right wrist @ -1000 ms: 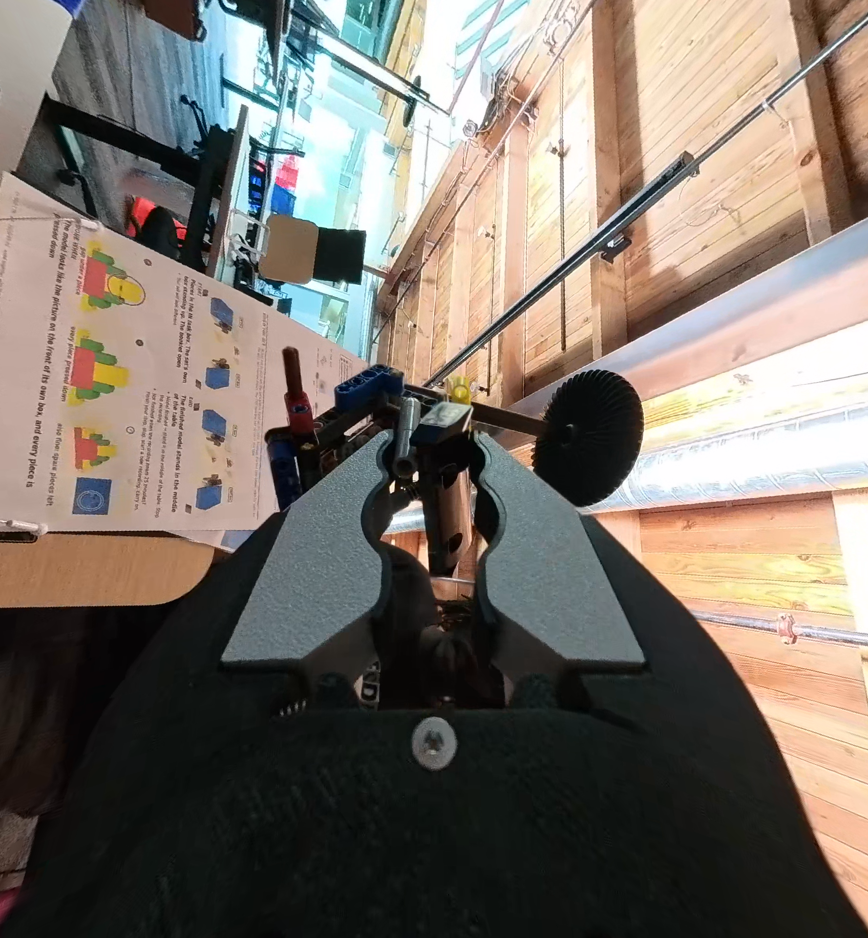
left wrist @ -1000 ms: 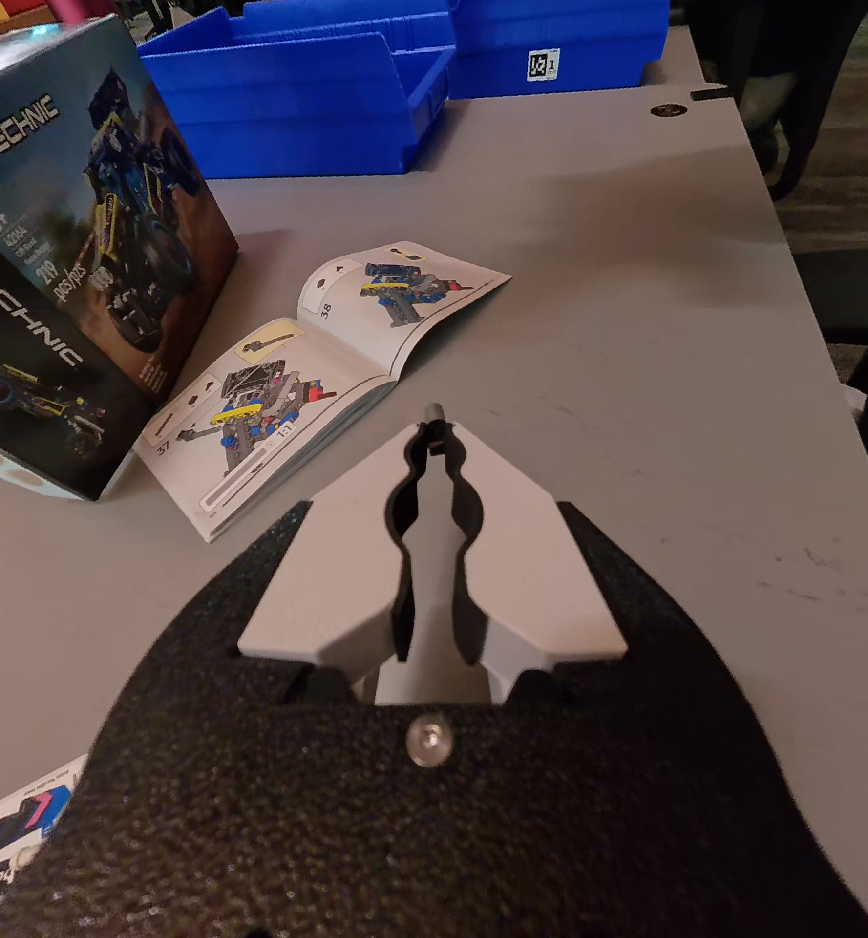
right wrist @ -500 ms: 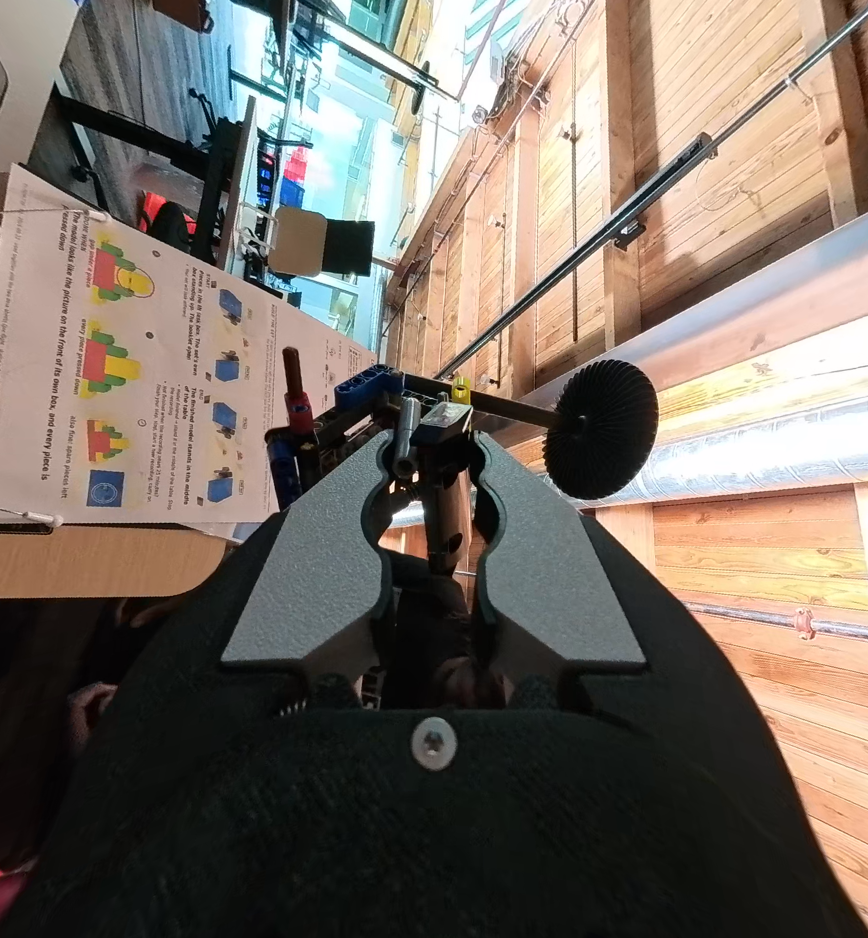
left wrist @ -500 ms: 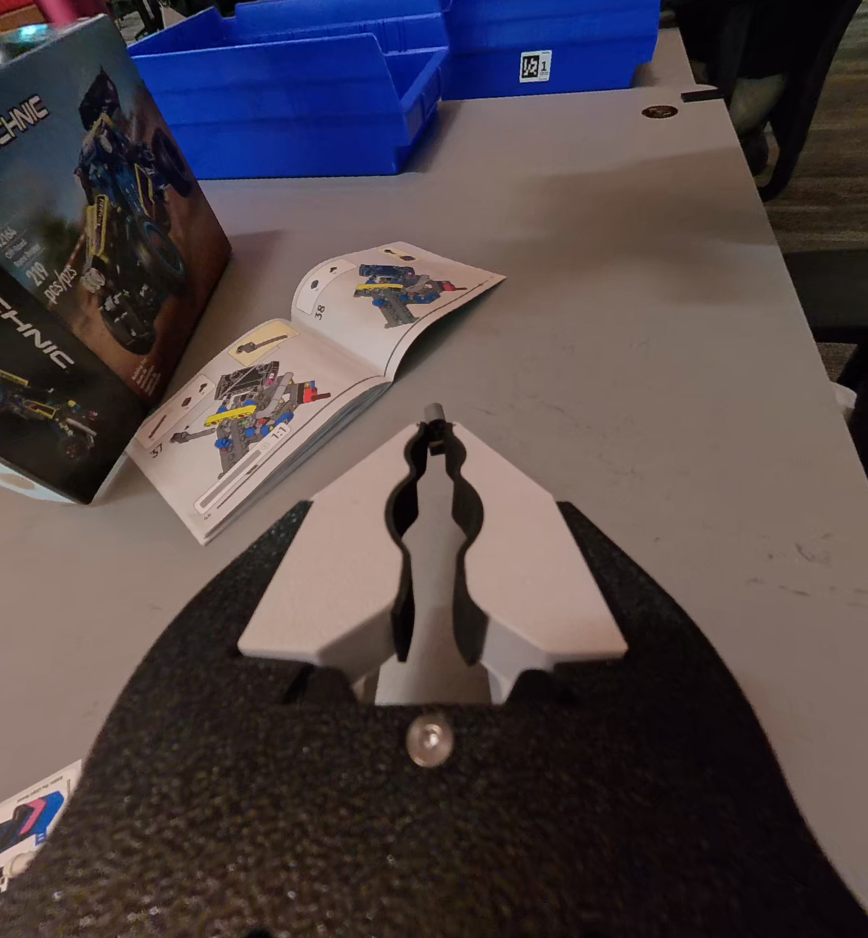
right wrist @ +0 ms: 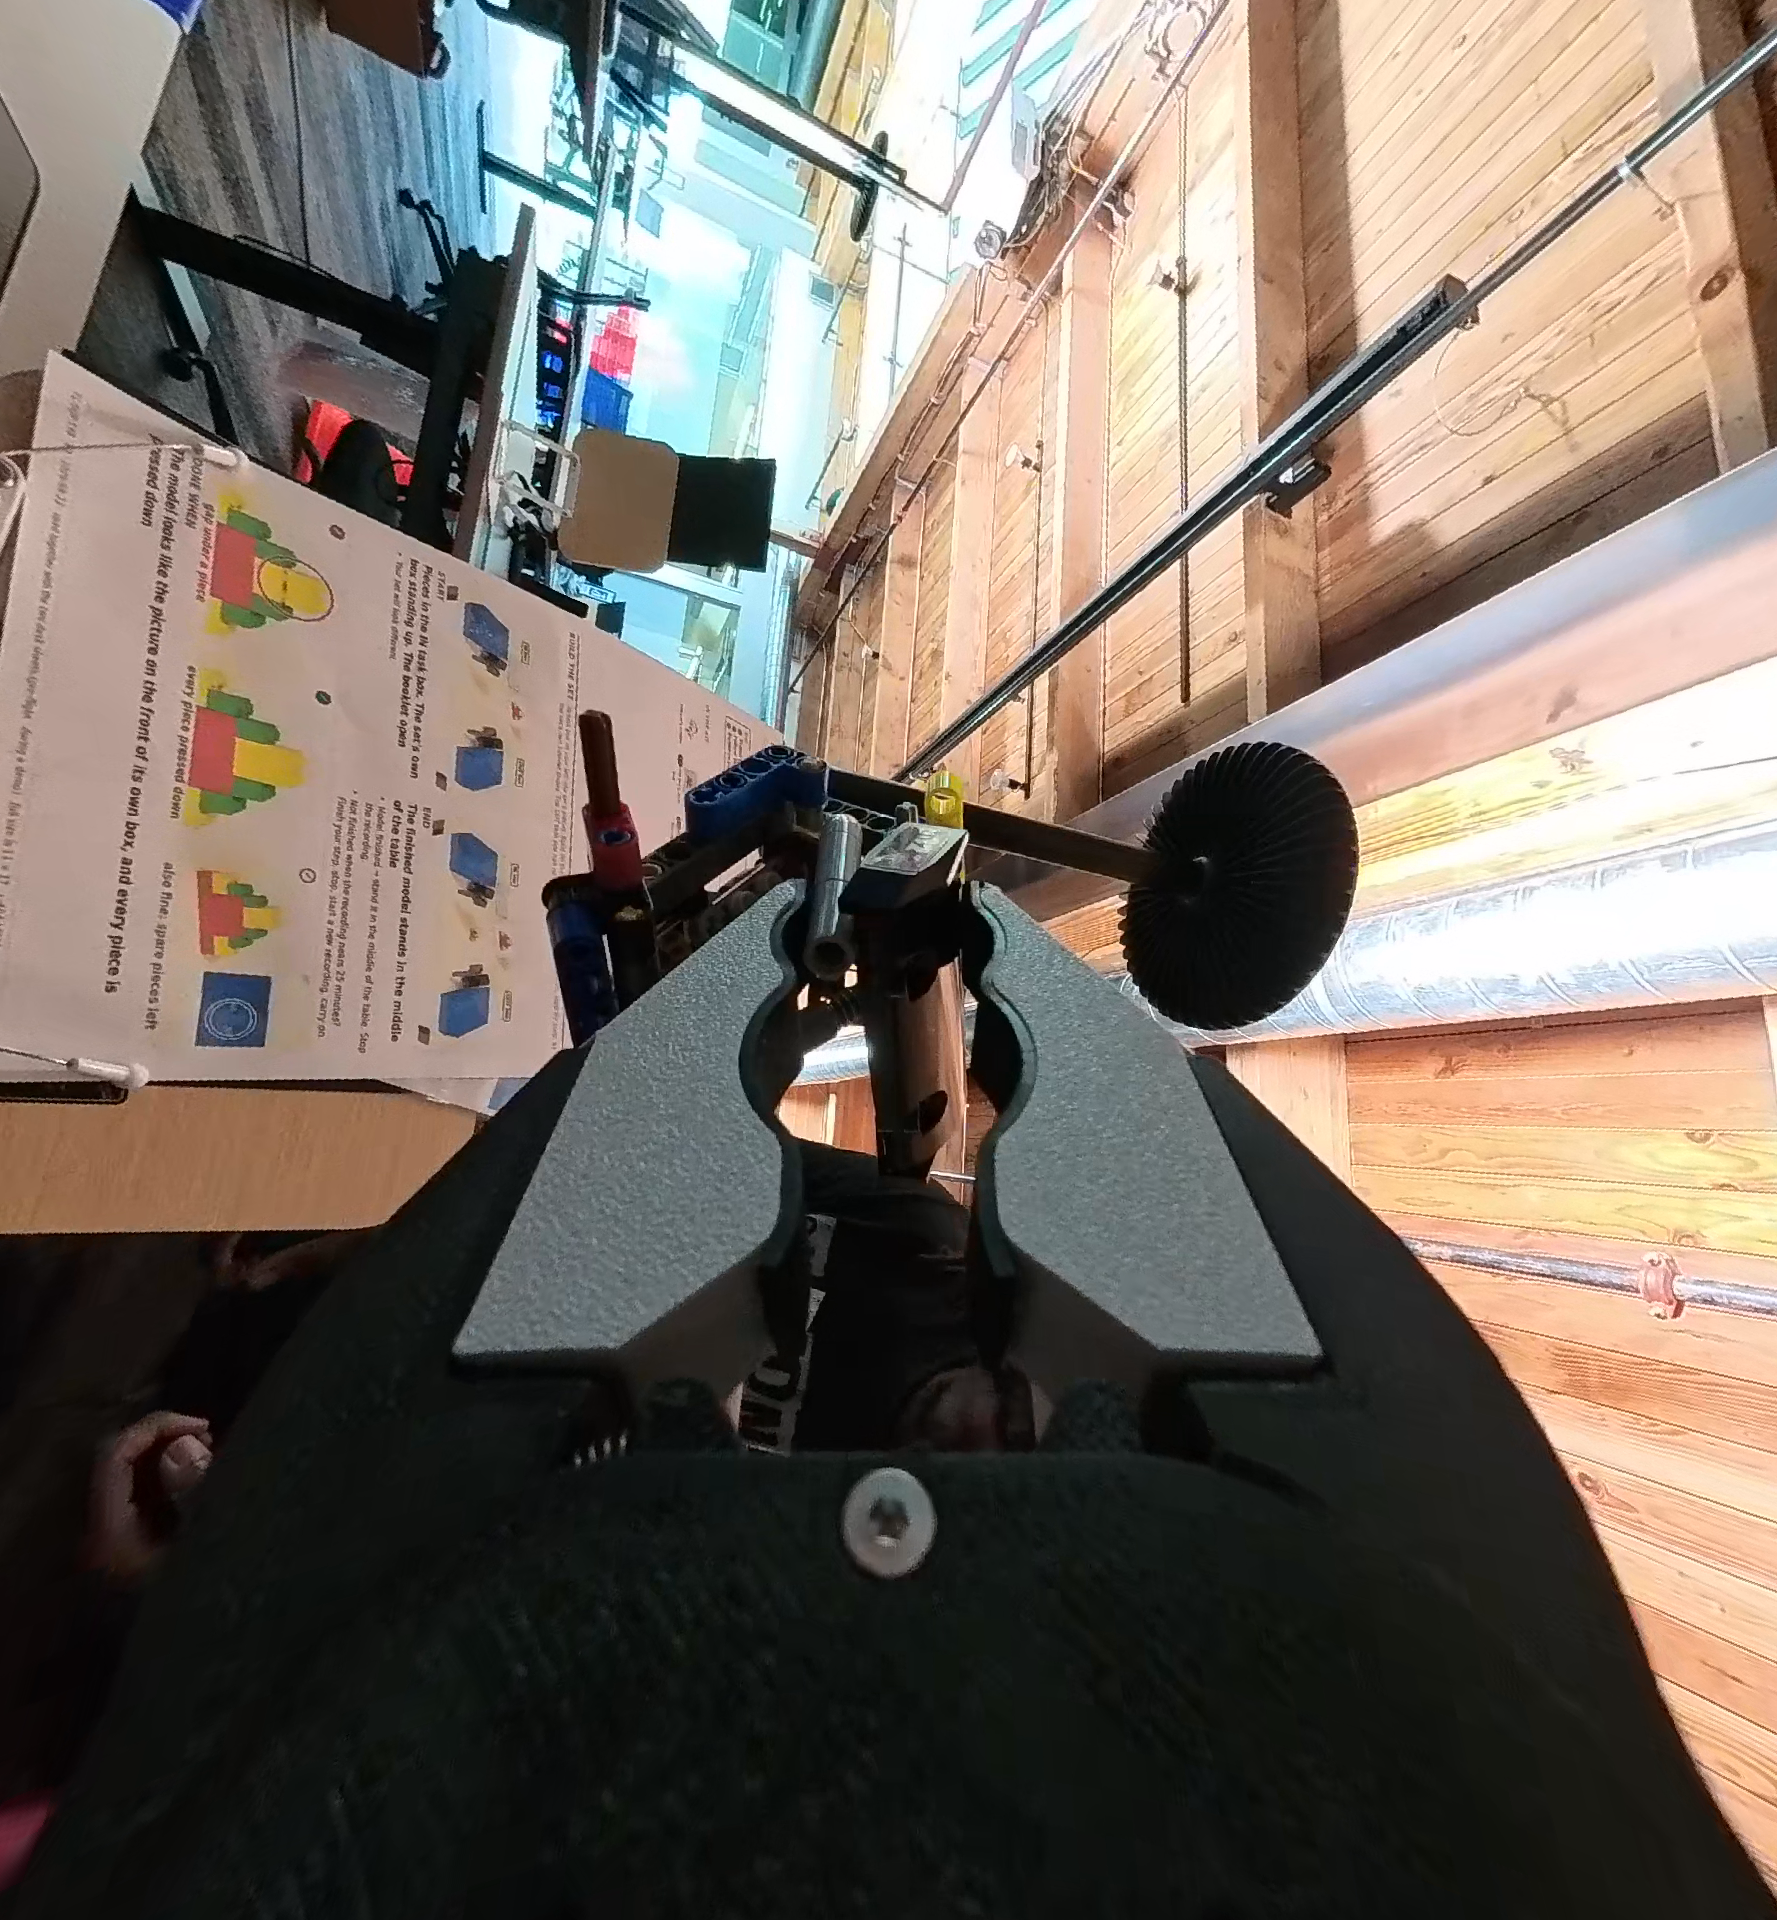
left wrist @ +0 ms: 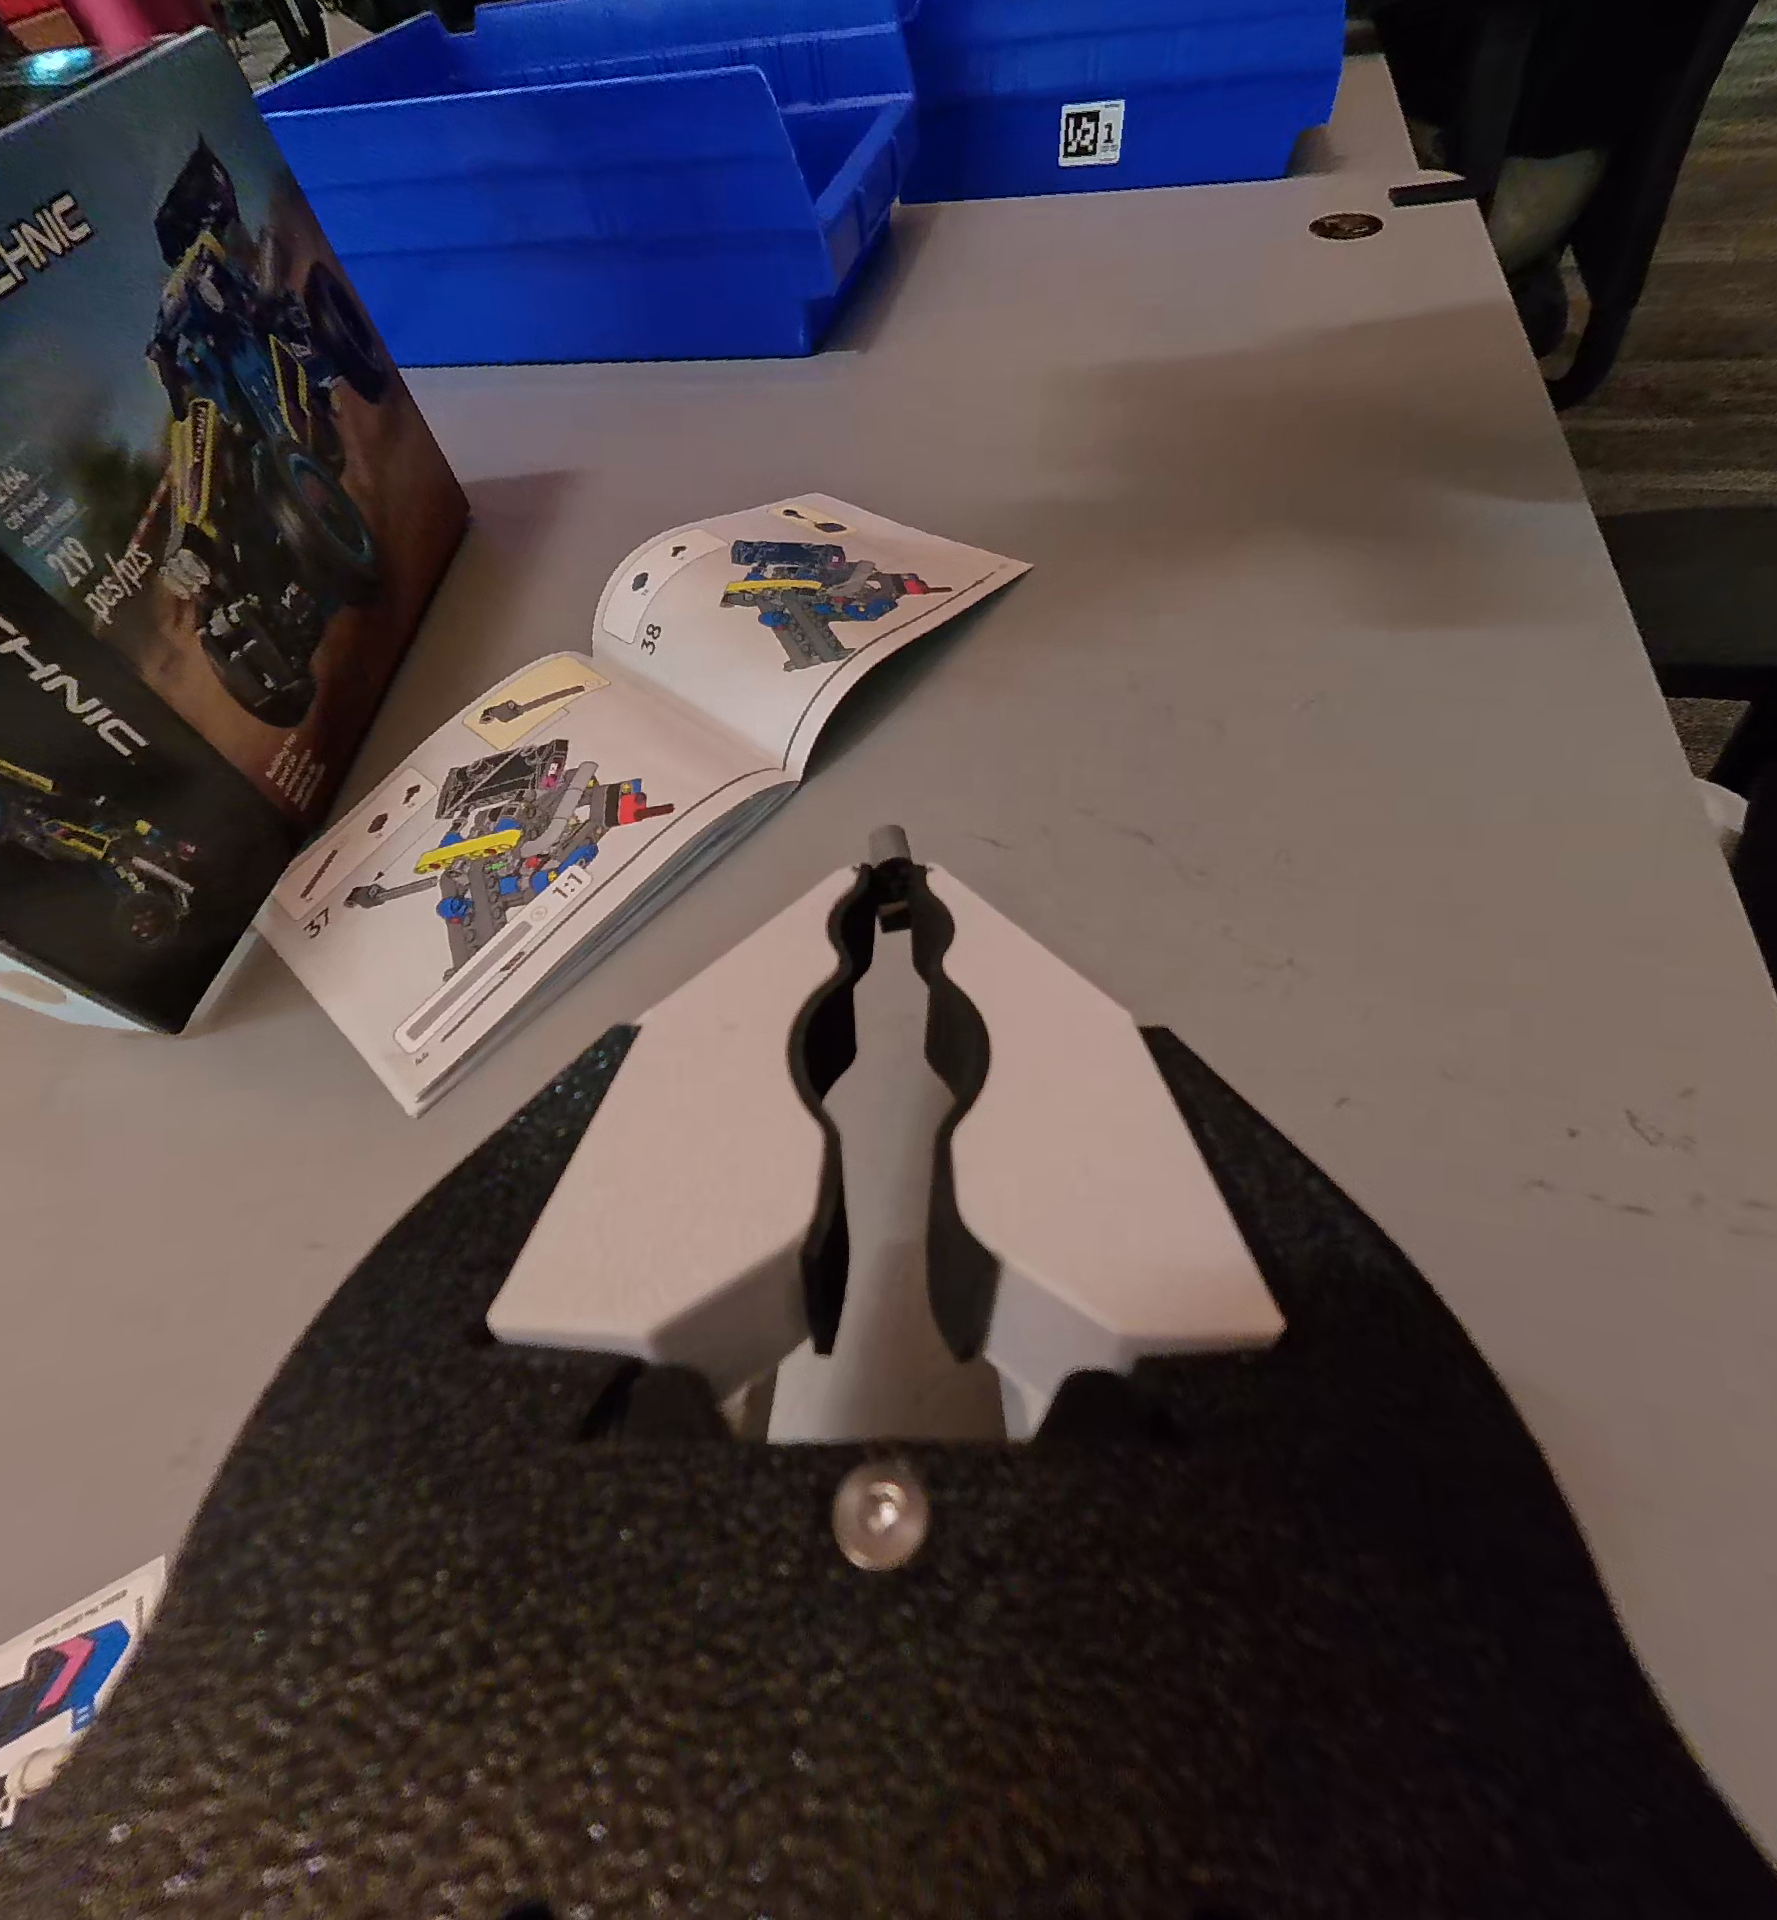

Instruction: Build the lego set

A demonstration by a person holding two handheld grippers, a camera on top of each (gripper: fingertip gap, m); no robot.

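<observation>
The left tongs (left wrist: pixel 889 883) are pinched nearly together on a small pin, its dark body caught between the pale matte tips and its light grey, round stub (left wrist: pixel 886 844) poking out ahead. They hang above the grey, lightly scuffed surface (left wrist: pixel 1279 727). Just to their left an instruction booklet (left wrist: pixel 645 769) lies open and flat, glossy pages with coloured build drawings, its spine bulging upward. Touching the booklet's left page, toward the surface's left edge, a printed cardboard box (left wrist: pixel 136 540) stands upright. Along the far edge sit smooth blue plastic bins (left wrist: pixel 655 187), one bearing a small white square tag. A printed sheet (left wrist: pixel 22 1704) shows at the near left corner.

The right tongs (right wrist: pixel 889 935), grainy dark grey with wavy inner edges, stand narrowly apart and clamp a brick-built model (right wrist: pixel 759 862) made of dark perforated beams, a blue angled beam, a red connector and a grey tube. A thin black axle runs right from it, past a yellow bush, to a finely ribbed black disc (right wrist: pixel 1242 883). Only this view, tilted upward, takes in the wooden plank ceiling (right wrist: pixel 1486 312), a silver duct (right wrist: pixel 1538 935) and a hanging printed paper sheet (right wrist: pixel 240 727); only the left view shows the surface and what lies on it.
</observation>
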